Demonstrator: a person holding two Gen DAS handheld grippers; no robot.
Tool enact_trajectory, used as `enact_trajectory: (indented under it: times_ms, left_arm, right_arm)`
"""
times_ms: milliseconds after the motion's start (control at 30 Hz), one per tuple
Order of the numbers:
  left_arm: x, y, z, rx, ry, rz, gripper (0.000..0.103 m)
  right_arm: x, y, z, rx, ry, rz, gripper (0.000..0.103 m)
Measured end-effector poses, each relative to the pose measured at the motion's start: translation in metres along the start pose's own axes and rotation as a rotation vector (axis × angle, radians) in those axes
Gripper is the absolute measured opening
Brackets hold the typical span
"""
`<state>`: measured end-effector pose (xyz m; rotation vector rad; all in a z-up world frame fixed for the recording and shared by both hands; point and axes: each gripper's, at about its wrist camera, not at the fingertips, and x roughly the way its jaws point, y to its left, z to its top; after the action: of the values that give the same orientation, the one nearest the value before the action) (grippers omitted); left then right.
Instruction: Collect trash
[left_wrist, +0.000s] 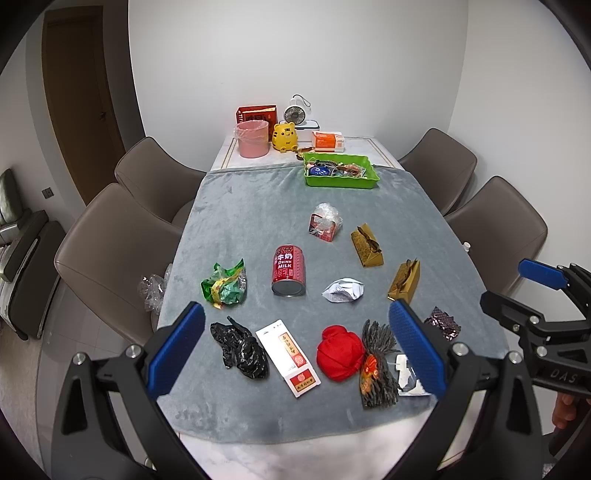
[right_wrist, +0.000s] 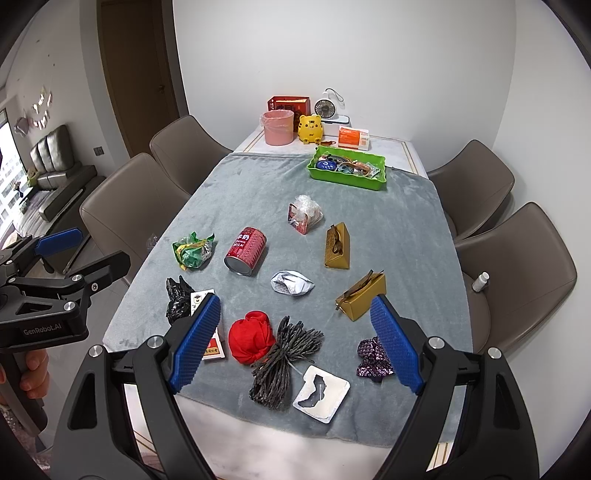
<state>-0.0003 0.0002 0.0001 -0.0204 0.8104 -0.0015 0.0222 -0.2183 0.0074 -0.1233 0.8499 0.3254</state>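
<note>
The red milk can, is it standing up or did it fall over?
Fallen over. The red milk can lies on its side on the grey cloth, its round end facing the cameras.

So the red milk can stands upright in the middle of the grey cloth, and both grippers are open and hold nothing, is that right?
Not quite: the red milk can is not upright. It lies on its side on the grey cloth, its round end facing the cameras, as the left wrist view shows. The rest holds: the left gripper and the right gripper are open and hold nothing.
</note>
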Motion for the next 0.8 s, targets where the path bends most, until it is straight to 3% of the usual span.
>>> enact_trajectory:
  times_ms: [800]
  left_arm:
    - [0.0020, -0.0036, -0.0007, 0.002, 0.001, 0.003, 0.099]
  right_arm:
    - [-0.0025, -0.0002, 0.0006, -0.001, -0.001, 0.001, 0.081]
